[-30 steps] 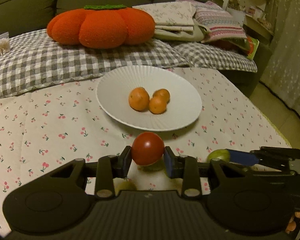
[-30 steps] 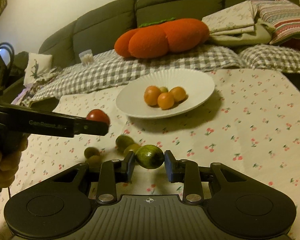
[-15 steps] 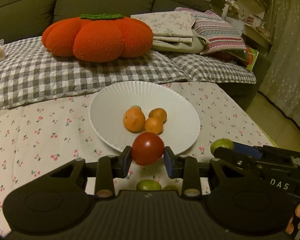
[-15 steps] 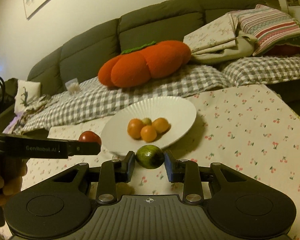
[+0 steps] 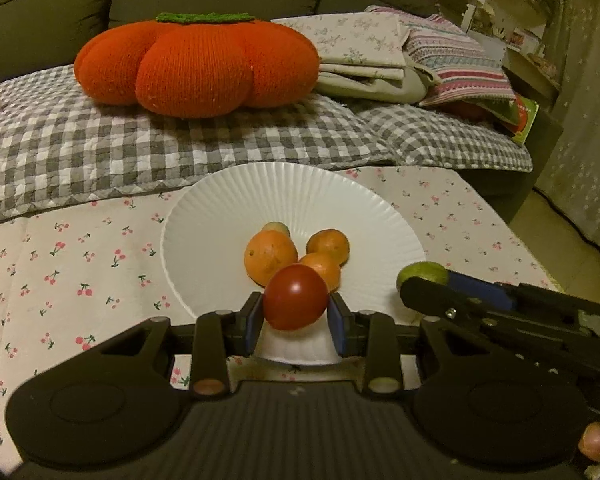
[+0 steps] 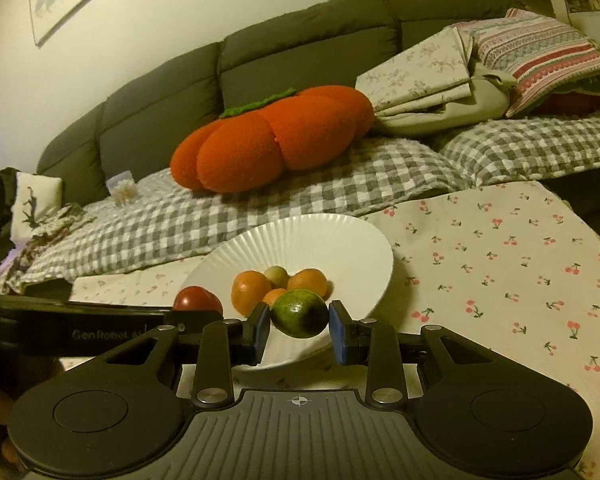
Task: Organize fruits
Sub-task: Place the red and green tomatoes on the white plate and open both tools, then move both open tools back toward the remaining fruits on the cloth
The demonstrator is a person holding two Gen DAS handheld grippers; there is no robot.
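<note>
Tomato (image 5: 295, 297) clamped between left tongs (image 5: 295, 322), above plate (image 5: 220, 216).

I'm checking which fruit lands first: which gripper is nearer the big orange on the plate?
Left, narrowly. The left gripper holds its tomato just before the big orange; the right gripper sits further right.
</note>
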